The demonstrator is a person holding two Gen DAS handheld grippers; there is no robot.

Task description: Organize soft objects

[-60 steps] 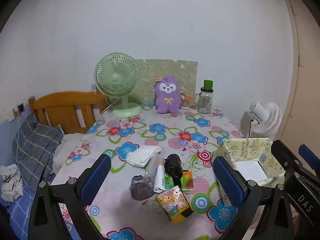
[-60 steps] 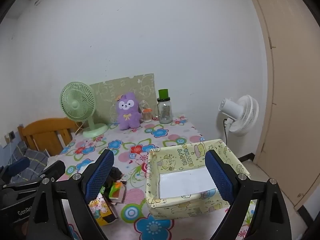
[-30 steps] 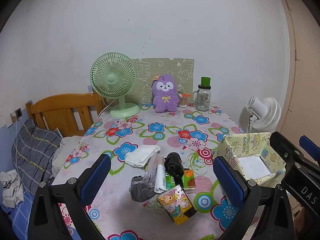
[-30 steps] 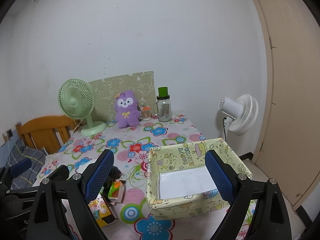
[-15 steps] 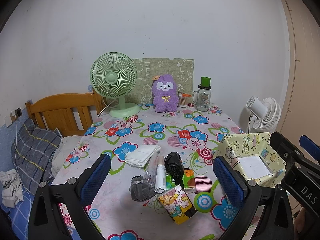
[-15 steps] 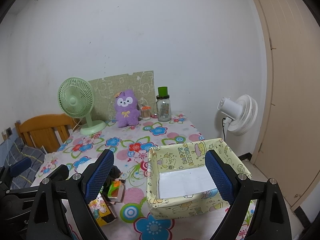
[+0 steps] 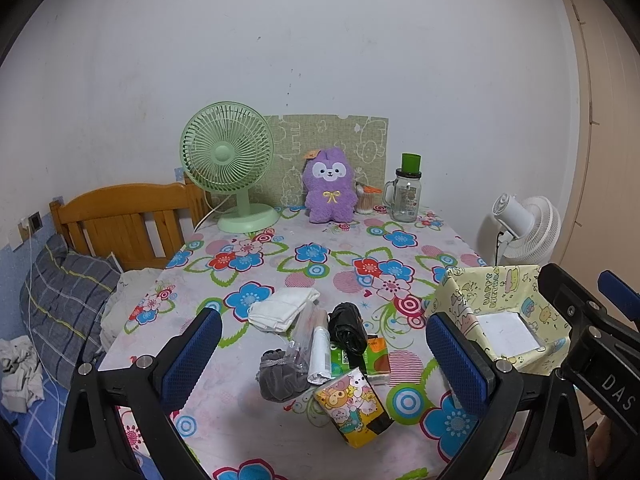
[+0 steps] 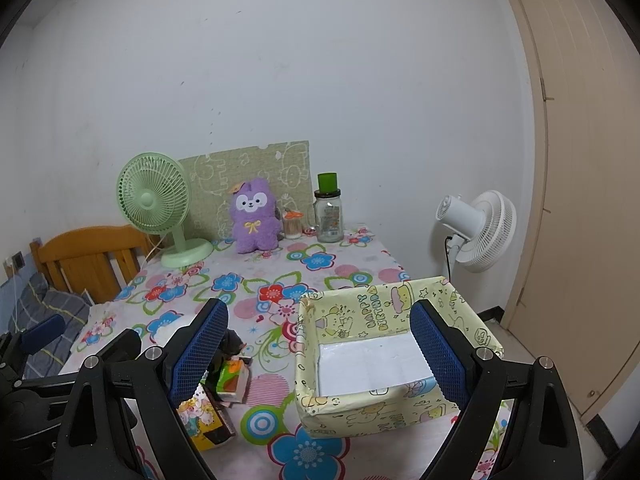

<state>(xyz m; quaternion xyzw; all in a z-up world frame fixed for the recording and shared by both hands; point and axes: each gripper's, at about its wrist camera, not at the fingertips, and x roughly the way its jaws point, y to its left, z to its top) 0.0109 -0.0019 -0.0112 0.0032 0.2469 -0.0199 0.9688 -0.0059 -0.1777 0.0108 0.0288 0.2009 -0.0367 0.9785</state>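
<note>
A pile of soft things lies near the table's front: a white folded cloth (image 7: 282,309), a grey pouch (image 7: 280,376), a black rolled bag (image 7: 349,327), a clear bag with a white roll (image 7: 318,354), a green tissue pack (image 7: 374,358) and a cartoon tissue pack (image 7: 354,406). A yellow patterned box (image 8: 384,354) stands open and holds only white paper; it also shows in the left wrist view (image 7: 500,320). My left gripper (image 7: 320,360) is open above the pile. My right gripper (image 8: 320,354) is open above the box's left wall.
A green desk fan (image 7: 228,168), a purple plush (image 7: 330,186), a glass jar with green lid (image 7: 408,194) and a small jar (image 7: 364,200) stand at the table's back. A wooden bed head (image 7: 120,220) and a pillow (image 7: 64,300) are left; a white floor fan (image 8: 478,232) is right.
Both grippers have drifted back slightly from the table over two seconds; in the last half second nothing has visibly changed. Both stay open and empty.
</note>
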